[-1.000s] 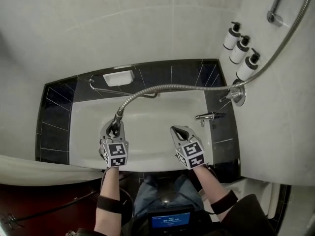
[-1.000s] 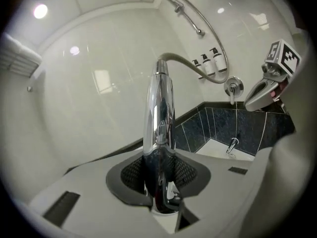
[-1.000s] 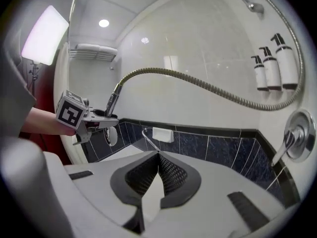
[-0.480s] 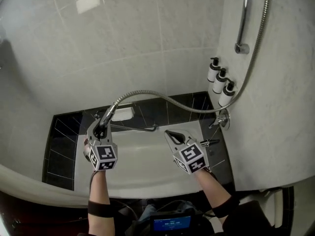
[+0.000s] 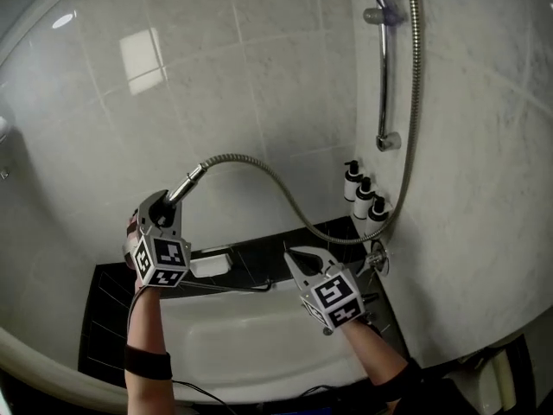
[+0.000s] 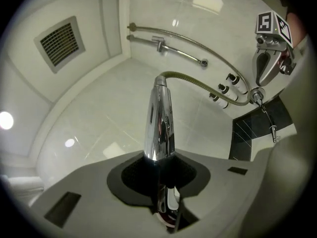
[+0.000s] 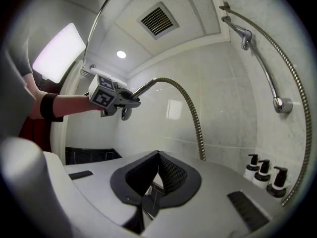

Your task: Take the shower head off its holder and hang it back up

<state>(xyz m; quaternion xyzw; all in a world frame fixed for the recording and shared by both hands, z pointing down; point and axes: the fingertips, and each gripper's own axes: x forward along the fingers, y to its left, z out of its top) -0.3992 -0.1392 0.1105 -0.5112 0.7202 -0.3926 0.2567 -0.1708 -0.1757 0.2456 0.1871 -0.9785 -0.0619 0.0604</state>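
My left gripper (image 5: 161, 212) is shut on the chrome handle of the shower head (image 5: 183, 188), held up in front of the tiled wall. In the left gripper view the handle (image 6: 159, 118) stands out between the jaws of the left gripper (image 6: 166, 182). The metal hose (image 5: 285, 197) arcs from it down to the wall fitting (image 5: 377, 258). The holder (image 5: 378, 15) sits high on the wall rail (image 5: 383, 80) at the upper right, with nothing in it. My right gripper (image 5: 296, 259) is shut and holds nothing, lower and to the right. The right gripper view shows the right gripper (image 7: 156, 182), the left gripper (image 7: 124, 101) and the holder (image 7: 244, 35).
Three pump bottles (image 5: 363, 194) stand on the ledge under the rail. Below are the white tub (image 5: 259, 344), a soap dish (image 5: 212, 264) and a grab bar on dark tiles. A ceiling vent (image 7: 157, 20) shows overhead.
Both grippers have risen from over the tub to wall height, and the left one has carried the shower head up with it. The head view has tilted upward, bringing the rail and holder into sight.
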